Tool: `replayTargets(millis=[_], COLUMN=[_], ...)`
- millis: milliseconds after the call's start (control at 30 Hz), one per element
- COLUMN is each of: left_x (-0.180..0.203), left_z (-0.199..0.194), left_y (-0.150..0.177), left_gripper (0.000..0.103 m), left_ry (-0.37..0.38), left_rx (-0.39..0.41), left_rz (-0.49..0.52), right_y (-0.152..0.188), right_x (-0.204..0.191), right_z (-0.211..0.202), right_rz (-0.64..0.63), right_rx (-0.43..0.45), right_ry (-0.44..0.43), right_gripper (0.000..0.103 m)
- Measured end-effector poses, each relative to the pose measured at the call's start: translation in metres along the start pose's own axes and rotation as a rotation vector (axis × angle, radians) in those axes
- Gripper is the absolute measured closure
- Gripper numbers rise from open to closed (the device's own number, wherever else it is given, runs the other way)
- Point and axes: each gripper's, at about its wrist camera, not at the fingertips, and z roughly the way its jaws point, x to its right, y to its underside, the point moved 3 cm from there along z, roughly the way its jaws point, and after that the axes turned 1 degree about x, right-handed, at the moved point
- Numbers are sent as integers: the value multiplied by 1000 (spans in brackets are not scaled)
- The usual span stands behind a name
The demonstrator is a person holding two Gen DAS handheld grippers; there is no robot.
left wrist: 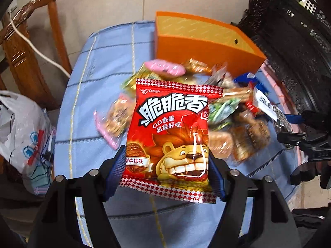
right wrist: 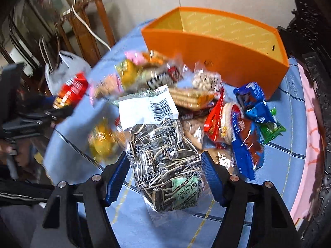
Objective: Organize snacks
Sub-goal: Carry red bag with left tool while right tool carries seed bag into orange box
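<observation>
My left gripper (left wrist: 166,155) is shut on a red snack bag with a cartoon lion (left wrist: 171,124); its blue pads press both lower sides and hold it above the table. Both pads of my right gripper (right wrist: 164,157) squeeze a clear bag of striped sunflower seeds (right wrist: 165,161) with a white barcode label, so it is shut on the bag. Beyond both lies a pile of mixed snack packets (left wrist: 227,113) (right wrist: 186,95). An open, empty-looking orange box (left wrist: 206,47) (right wrist: 217,55) stands behind the pile. The red bag (right wrist: 70,91) also shows at the left in the right wrist view.
A blue checked tablecloth (left wrist: 99,62) covers the round table. A wooden chair (left wrist: 31,41) with a white cable and a white plastic bag (left wrist: 22,128) are off the table's left side. Dark carved furniture (left wrist: 300,51) stands on the right.
</observation>
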Motion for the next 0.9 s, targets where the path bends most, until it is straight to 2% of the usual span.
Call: replayTargets(millis=[100,200,300,400,533,633,733,867,900], left_x=[11,25,40,56,68,68,67,70,72], left_z=[-1,-1,1,14,50,97,127,162,164], left_y=[-22,-57,-105,-163,-221,-249,-260,-264,-263], left_gripper=[33,33,33,33,33,33,33,32,26], left_ry=[36,60,78,48,38,17,-14,-21,-27], left_rx=[23,61,116,163,145,74,40,-29,-35], left_rz=[12,41,59,81,55,16,5,-8,-6], right_y=[-25,-63,-111,-155,-206,-222,-231,-229,-229], right_x=[9,24,47,68,101,120,141,145,148], right_z=[-16,-26,-28,-25,6,28,55,86,92], right_rz=[47,64,67,80,104,140,167,180,191], right_rx=[70,144,216,258,265,251,213,164,150], right_ry=[-27,-29,9,53,115,128,147,165,164], right_gripper=[32,32,32,32,32,32,32,32,31])
